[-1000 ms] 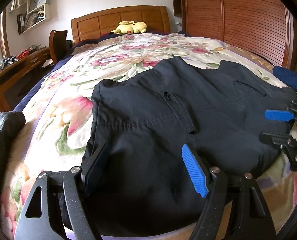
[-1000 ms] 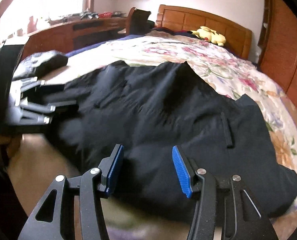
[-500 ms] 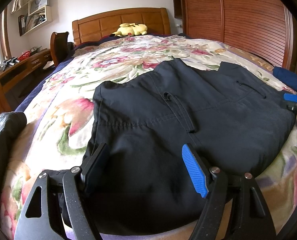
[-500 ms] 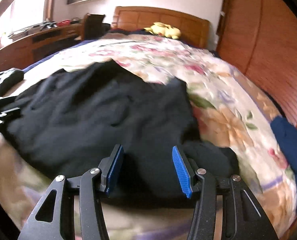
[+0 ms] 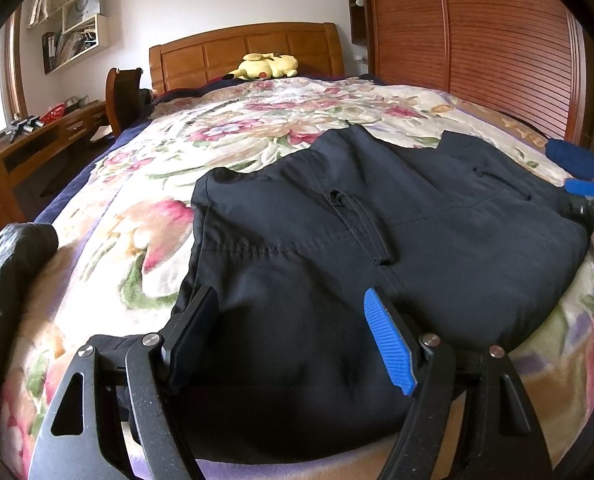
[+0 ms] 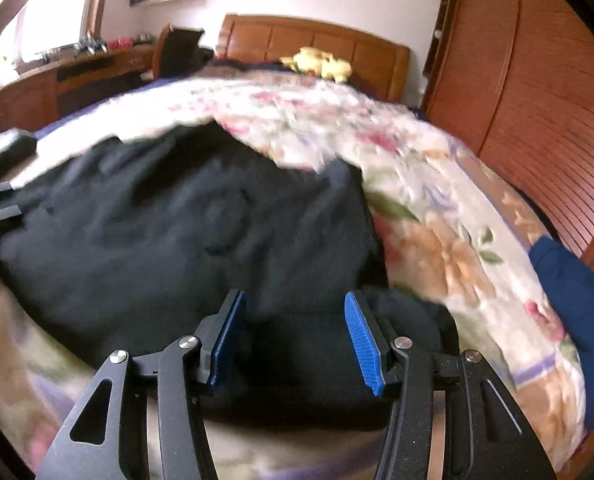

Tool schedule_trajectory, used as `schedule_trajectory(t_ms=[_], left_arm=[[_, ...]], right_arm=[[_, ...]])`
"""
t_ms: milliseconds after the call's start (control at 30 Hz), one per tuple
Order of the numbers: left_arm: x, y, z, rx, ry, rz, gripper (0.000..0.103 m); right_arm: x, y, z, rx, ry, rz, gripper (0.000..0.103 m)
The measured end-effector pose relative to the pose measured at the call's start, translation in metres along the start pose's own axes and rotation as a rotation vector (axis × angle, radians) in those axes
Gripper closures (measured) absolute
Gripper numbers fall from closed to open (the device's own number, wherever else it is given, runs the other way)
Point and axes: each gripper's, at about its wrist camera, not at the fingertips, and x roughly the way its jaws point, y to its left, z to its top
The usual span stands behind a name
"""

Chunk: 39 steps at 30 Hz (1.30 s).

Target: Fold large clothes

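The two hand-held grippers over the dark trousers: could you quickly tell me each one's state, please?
Left hand-held gripper: open, holding nothing, dark trousers lie beneath.
Right hand-held gripper: open, holding nothing.

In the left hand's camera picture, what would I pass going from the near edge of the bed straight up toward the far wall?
left gripper → black trousers → floral bedspread → yellow plush toy → wooden headboard

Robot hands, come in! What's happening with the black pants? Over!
Left gripper and right gripper open, jaws empty. Black pants folded on bed. Nothing blocking.
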Motion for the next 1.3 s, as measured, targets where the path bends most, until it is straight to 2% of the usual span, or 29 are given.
schedule_trajectory(t_ms=[167, 300, 500, 600, 833, 1067, 1300], left_arm=[[-0.005, 0.004, -0.002, -0.017, -0.006, 0.003, 0.027], [-0.019, 0.011, -0.007, -0.039, -0.025, 0.003, 0.027], [-0.053, 0.031, -0.027, -0.111, -0.068, 0.019, 0.027], [-0.065, 0.045, -0.040, -0.168, -0.066, 0.034, 0.027], [-0.074, 0.057, -0.054, -0.245, -0.007, 0.070, 0.027], [-0.068, 0.061, -0.050, -0.340, 0.024, 0.030, 0.027], [-0.050, 0.056, -0.035, -0.345, 0.059, 0.064, 0.027]], right_arm=[[-0.001, 0.043, 0.026, -0.019, -0.051, 0.112, 0.050], [0.008, 0.076, 0.033, -0.028, -0.057, 0.191, 0.050], [0.022, 0.090, 0.026, -0.012, -0.059, 0.304, 0.050], [0.024, 0.098, 0.015, -0.077, -0.031, 0.290, 0.050], [0.026, 0.100, 0.013, -0.104, -0.012, 0.298, 0.050], [0.026, 0.104, 0.012, -0.124, 0.001, 0.285, 0.050], [0.022, 0.105, 0.008, -0.127, -0.014, 0.280, 0.050]])
